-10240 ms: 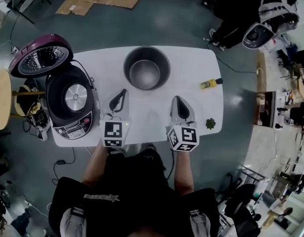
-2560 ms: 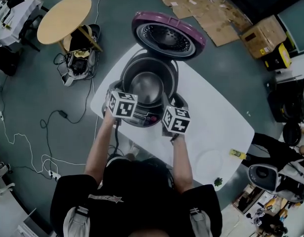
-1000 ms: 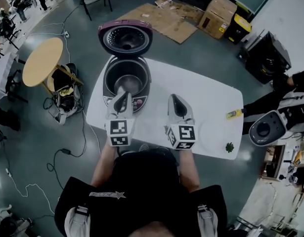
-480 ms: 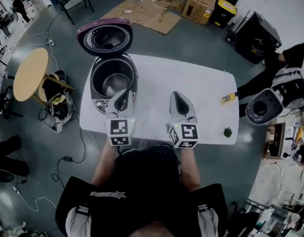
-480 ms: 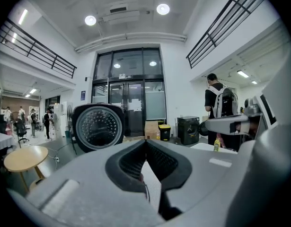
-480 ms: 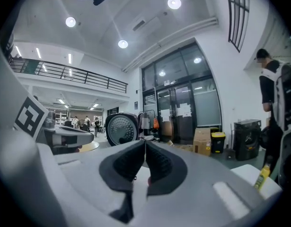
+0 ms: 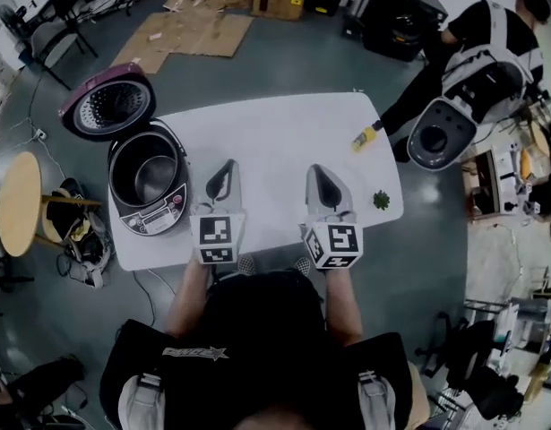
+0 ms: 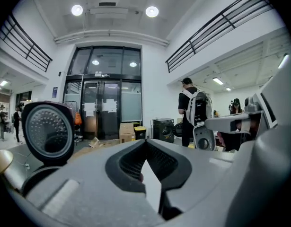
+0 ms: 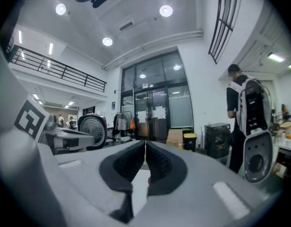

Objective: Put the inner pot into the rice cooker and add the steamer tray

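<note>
The rice cooker (image 7: 150, 186) stands at the table's left end with its purple lid (image 7: 107, 104) swung open. The shiny inner pot (image 7: 142, 170) sits inside it. My left gripper (image 7: 226, 167) hovers over the table just right of the cooker, jaws shut and empty. My right gripper (image 7: 318, 170) is beside it over the table's middle, also shut on nothing. The left gripper view shows its closed jaws (image 8: 145, 143) and the lid (image 8: 48, 131) off to the left. In the right gripper view the closed jaws (image 9: 145, 145) point level across the room.
On the white table (image 7: 284, 128), a yellow object (image 7: 365, 137) lies at the far right edge and a small green object (image 7: 381, 200) at the right. A person with a backpack (image 7: 477, 43) stands beyond it. A round wooden table (image 7: 17, 204) is left of the cooker.
The head view has swung right, so the cooker slid from ahead of the left gripper to the picture's left. Both grippers moved together along the table, still shut and side by side.
</note>
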`<state>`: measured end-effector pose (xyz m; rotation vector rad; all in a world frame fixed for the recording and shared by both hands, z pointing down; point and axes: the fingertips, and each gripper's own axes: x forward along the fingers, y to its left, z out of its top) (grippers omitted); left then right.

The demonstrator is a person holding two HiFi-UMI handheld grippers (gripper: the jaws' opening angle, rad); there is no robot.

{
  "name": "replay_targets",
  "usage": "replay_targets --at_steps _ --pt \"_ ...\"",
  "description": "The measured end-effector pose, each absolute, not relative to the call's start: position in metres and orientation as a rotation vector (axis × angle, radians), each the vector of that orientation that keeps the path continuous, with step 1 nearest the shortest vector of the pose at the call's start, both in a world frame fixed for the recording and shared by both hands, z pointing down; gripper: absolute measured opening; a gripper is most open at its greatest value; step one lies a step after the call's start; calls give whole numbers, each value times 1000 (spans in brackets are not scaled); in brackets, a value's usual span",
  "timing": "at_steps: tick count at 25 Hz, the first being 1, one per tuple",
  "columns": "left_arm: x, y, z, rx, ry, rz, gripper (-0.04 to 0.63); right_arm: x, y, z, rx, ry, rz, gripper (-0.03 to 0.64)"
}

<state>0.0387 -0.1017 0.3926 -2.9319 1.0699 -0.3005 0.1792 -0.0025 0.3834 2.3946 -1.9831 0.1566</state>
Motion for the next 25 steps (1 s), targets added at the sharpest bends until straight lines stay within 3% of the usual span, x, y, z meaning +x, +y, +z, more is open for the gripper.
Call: replay_targets --at_steps 14,16,18,22,25 --pt "189 -17 415 -3064 697 -348 12 307 114 404 2630 -1612 227 12" --pt "204 -6 423 -3091 657 -362 15 319 127 411 2646 -1573 243 35" --pt "217 6 434 -3134 611 -386 48 332 140 420 2665 -1540 273 63" --pt "245 31 452 -3182 521 -465 182 354 165 446 2690 -1507 385 168" --pt "261 37 474 -3194 498 -545 224 371 174 470 2706 -1480 470 198"
